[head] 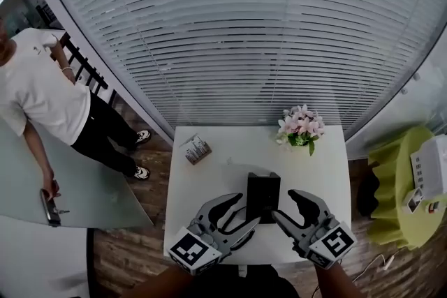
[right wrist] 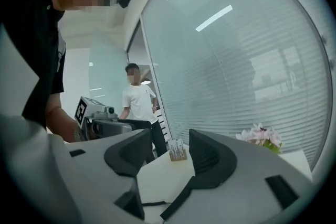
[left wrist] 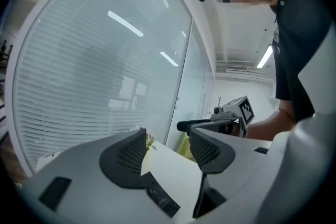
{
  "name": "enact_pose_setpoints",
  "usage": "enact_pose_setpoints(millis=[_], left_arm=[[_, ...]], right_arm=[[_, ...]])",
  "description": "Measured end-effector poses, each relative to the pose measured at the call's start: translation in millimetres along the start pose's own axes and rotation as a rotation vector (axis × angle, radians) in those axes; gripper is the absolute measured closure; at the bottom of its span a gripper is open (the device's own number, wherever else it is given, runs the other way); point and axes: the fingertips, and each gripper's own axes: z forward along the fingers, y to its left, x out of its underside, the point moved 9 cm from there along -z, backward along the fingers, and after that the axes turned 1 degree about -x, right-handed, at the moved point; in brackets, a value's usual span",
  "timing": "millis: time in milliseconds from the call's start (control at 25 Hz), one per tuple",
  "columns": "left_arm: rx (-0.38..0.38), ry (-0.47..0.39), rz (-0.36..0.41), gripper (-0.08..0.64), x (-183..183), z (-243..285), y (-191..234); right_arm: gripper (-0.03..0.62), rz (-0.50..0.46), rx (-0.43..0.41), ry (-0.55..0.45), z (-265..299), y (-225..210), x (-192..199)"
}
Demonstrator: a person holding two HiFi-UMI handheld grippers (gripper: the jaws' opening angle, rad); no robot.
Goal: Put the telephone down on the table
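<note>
The black telephone (head: pixel 263 196) rests flat on the white table (head: pixel 230 157), near its front edge. My two grippers flank it. The left gripper (head: pixel 247 210) is open, its fingertips close to the phone's left side. The right gripper (head: pixel 283 205) is open just off the phone's right side. In the left gripper view the left gripper (left wrist: pixel 169 153) holds nothing; only white table top and a black strip (left wrist: pixel 160 196) low down show between the pads. The right gripper (right wrist: pixel 167 155) also stands apart and empty, with a thin black cord (right wrist: pixel 152 203) below it.
A pot of pink flowers (head: pixel 300 126) stands at the table's far right and a small card holder (head: pixel 198 150) at its far left. A glass wall with blinds (head: pixel 244 31) rises behind. A person in a white shirt (head: pixel 42 94) stands left; a yellow-green stand (head: pixel 398 199) sits right.
</note>
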Motion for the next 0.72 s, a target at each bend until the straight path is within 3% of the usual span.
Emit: enact_pose_setpoints(millis=[160,320,480,720], left_arm=[[0.01,-0.077,0.062,0.368,-29.3,-17.7,-21.8],[0.012,-0.114,0.093,0.525,-43.8,-27.7,-34.9],[0.014,-0.127,0.115,0.551,-49.0,-27.0,-43.8],[0.017,-0.131,0.119,0.551,-49.0,-29.4,-50.2]], right_arm=[[0.414,-0.093,-0.024,-0.059,-15.0,30.1,-31.6],[0.495,-0.139,-0.025,-0.093,-23.8,51.4,-45.6],[0.565,-0.167,-0.029,-0.114,-25.7,65.6,-51.2],[0.569,-0.133,-0.006,-0.134,-26.7,70.7,-53.5]])
